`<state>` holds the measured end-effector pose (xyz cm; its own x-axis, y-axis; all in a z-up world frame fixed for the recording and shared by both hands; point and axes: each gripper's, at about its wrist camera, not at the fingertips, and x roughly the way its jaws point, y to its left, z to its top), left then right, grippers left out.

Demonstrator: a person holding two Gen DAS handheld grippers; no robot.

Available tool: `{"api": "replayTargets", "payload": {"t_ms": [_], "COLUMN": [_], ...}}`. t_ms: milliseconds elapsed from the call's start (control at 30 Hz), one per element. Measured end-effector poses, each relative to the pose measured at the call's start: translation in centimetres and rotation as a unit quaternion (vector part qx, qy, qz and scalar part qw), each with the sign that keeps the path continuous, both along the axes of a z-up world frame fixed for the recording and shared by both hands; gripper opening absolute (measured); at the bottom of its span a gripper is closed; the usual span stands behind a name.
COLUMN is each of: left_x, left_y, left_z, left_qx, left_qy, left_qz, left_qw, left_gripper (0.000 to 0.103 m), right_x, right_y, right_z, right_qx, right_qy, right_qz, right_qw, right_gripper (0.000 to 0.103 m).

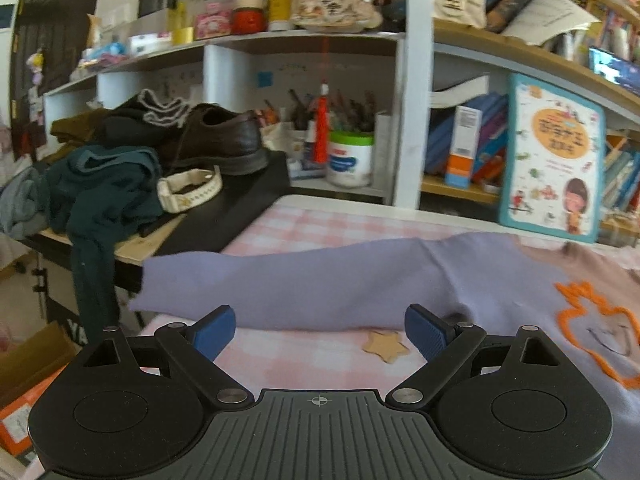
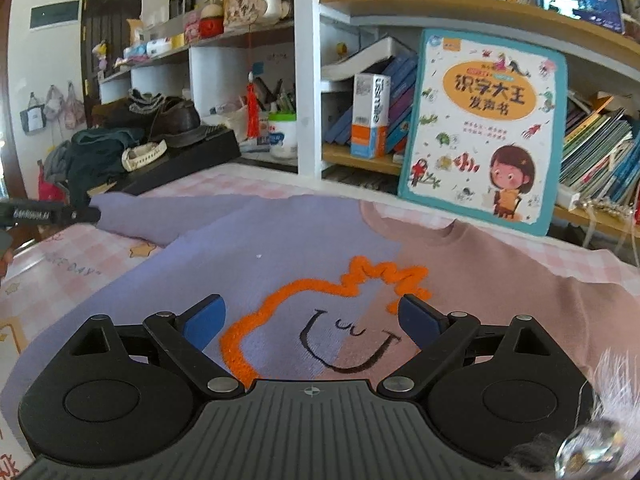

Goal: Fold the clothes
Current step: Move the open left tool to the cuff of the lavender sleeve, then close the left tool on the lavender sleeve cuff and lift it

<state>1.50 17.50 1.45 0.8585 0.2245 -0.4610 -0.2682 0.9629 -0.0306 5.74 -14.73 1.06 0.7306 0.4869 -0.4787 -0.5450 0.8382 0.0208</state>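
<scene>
A lilac and dusty-pink sweatshirt (image 2: 328, 248) with an orange outline and a smiling face lies flat on the pink checked tablecloth (image 2: 60, 272). Its lilac sleeve (image 1: 304, 284) stretches left across the table to the edge. My left gripper (image 1: 320, 330) is open and empty, just in front of the sleeve, blue pads (image 1: 214, 330) apart. My right gripper (image 2: 312, 322) is open and empty over the sweatshirt's chest print (image 2: 304, 300). The tip of the left gripper (image 2: 48, 214) shows at the left edge of the right wrist view.
A picture book (image 2: 488, 132) leans on the bookshelf (image 1: 416, 80) behind the table. A side table at left holds a brown shoe (image 1: 216, 136), a dark green garment (image 1: 100, 188) and a white strap (image 1: 188, 190). A cardboard box (image 1: 28, 368) sits on the floor.
</scene>
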Motion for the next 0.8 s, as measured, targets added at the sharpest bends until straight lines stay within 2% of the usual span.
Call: {"api": "replayTargets", "payload": {"t_ms": [200, 333, 533, 667, 800], "left_x": [1.1, 1.3, 2.1, 3.1, 3.9], "left_y": [3.8, 6.4, 9.7, 12.0, 13.9], "left_z": [-0.3, -0.8, -1.7, -2.6, -3.5], "left_qx": [-0.022, -0.033, -0.046, -0.101, -0.173], "left_qy": [-0.004, -0.001, 0.026, 0.039, 0.036], "left_qz": [0.068, 0.120, 0.169, 0.179, 0.181], "left_qw": [0.9974, 0.9922, 0.9841, 0.9778, 0.9674], "left_gripper": [0.092, 0.078, 0.078, 0.078, 0.075], "right_x": [-0.1, -0.1, 0.4, 0.6, 0.8], "right_y": [0.4, 0.4, 0.4, 0.7, 0.9], "right_z": [-1.1, -1.5, -2.2, -2.5, -2.6], "right_qx": [-0.008, -0.006, -0.008, -0.017, -0.023], "right_qy": [-0.003, -0.001, 0.023, 0.031, 0.039], "right_qz": [0.008, 0.004, -0.001, 0.002, 0.008], "right_qw": [1.000, 1.000, 1.000, 0.999, 0.999], "right_gripper": [0.093, 0.093, 0.093, 0.093, 0.093]}}
